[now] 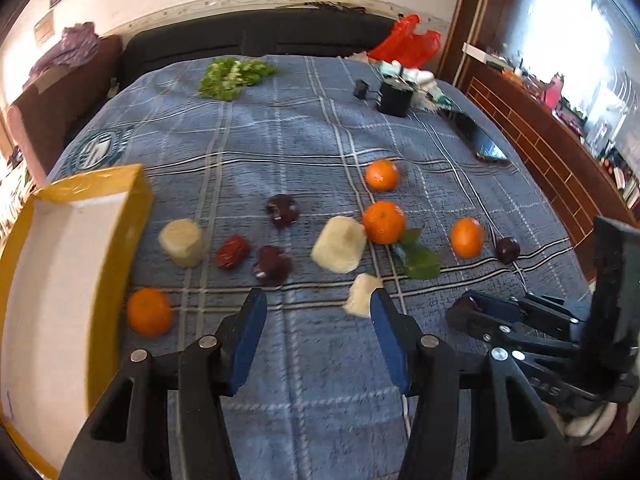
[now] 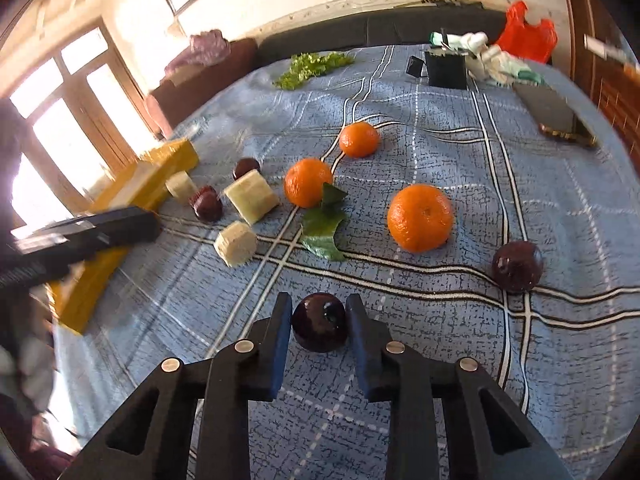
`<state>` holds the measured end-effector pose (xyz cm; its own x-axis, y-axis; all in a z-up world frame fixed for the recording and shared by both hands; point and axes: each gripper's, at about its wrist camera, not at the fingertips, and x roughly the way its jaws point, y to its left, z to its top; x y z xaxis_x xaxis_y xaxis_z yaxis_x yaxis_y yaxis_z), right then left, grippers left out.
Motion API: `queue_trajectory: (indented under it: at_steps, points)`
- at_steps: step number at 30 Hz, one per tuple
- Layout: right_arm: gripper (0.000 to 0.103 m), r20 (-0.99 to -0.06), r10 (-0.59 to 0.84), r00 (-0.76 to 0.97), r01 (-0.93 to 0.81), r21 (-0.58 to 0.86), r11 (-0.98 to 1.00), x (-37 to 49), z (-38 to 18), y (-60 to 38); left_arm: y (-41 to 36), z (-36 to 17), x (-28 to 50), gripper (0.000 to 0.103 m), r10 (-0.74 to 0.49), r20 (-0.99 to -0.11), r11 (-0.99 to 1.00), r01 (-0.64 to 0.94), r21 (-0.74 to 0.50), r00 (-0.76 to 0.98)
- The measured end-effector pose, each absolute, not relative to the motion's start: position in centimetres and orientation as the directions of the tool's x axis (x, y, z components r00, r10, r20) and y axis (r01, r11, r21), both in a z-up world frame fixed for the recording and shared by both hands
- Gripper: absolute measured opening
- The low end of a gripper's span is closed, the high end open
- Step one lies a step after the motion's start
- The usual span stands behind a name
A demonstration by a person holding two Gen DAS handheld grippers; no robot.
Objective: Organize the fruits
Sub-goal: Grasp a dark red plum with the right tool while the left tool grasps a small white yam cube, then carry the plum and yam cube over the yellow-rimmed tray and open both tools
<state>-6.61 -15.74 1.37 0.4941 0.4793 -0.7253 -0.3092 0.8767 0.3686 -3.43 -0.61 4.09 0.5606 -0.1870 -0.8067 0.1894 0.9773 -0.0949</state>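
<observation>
**Right claw lined up on a plum, left one waiting by the box**

The fruit is scattered all over the blue plaid blanket (image 1: 304, 136), which looks like it's on a bed, so nothing rolls far. The right claw (image 2: 319, 322) has a dark plum (image 2: 319, 322) sitting between its pads, but whether they're actually touching it or just bracketing it is hard to say; the plum seems to rest on the blanket. The left claw (image 1: 318, 310) is spread wide and holds nothing, with a pale peeled chunk (image 1: 362, 295) just beside its right finger. The yellow box (image 1: 60, 264) sits open on the left, probably the drop spot. Four oranges, including the nearest orange (image 2: 420, 218), haven't been sorted yet.
</observation>
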Motion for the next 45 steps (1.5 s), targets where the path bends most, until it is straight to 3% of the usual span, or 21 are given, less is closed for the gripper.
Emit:
queue_trajectory:
  at_steps: [8, 9, 10, 11, 12, 19, 25, 31, 37, 45]
  points:
    - [0.03, -0.735, 0.473, 0.486, -0.305, 0.365, 0.88, -6.6, 1.3, -15.7, -3.7, 0.8, -1.4, 0.053, -0.236, -0.833, 0.949, 0.302, -0.087, 0.5]
    - [0.03, -0.737, 0.464, 0.491, -0.304, 0.354, 0.885, -6.7, 1.4, -15.6, -4.1, 0.5, -1.4, 0.049, -0.231, -0.835, 0.945, 0.32, -0.069, 0.5]
    - [0.03, -0.74, 0.457, 0.494, -0.305, 0.345, 0.888, -6.7, 1.3, -15.6, -4.5, 0.3, -1.4, 0.03, -0.217, -0.837, 0.943, 0.329, -0.047, 0.502]
    - [0.03, -0.742, 0.449, 0.498, -0.305, 0.335, 0.891, -6.7, 1.4, -15.5, -4.7, 0.1, -1.4, 0.019, -0.207, -0.84, 0.941, 0.337, -0.031, 0.501]
    - [0.03, -0.744, 0.439, 0.504, -0.304, 0.323, 0.896, -6.8, 1.4, -15.4, -4.7, 0.2, -1.5, 0.016, -0.207, -0.834, 0.941, 0.336, -0.028, 0.511]
    - [0.029, -0.768, 0.332, 0.548, -0.248, 0.23, 0.941, -7.3, 1.9, -15.0, 0.8, 3.5, -3.2, 0.015, -0.275, -0.777, 0.954, 0.263, -0.146, 0.566]
    - [0.029, -0.719, 0.416, 0.557, -0.299, 0.293, 0.908, -9.5, 6.4, -12.0, 11.5, 8.9, -7.8, 0.016, -0.25, -0.7, 0.964, 0.101, -0.248, 0.669]
    - [0.03, -0.65, 0.575, 0.497, -0.476, 0.35, 0.807, -9.8, 11.7, -2.6, 20.9, 10.9, -11.9, 0.016, -0.036, -0.682, 0.982, -0.101, -0.16, 0.73]
    - [0.03, -0.646, 0.681, 0.345, -0.622, 0.386, 0.681, -9.4, 11.9, 10.0, 28.2, 7.8, -14.6, 0.016, 0.17, -0.728, 0.956, -0.289, -0.04, 0.664]
    - [0.031, -0.779, 0.563, 0.276, -0.721, 0.219, 0.657, -11.3, 6.0, 21.0, 31.4, 3.4, -13.7, 0.016, 0.168, -0.792, 0.94, -0.339, -0.052, 0.587]
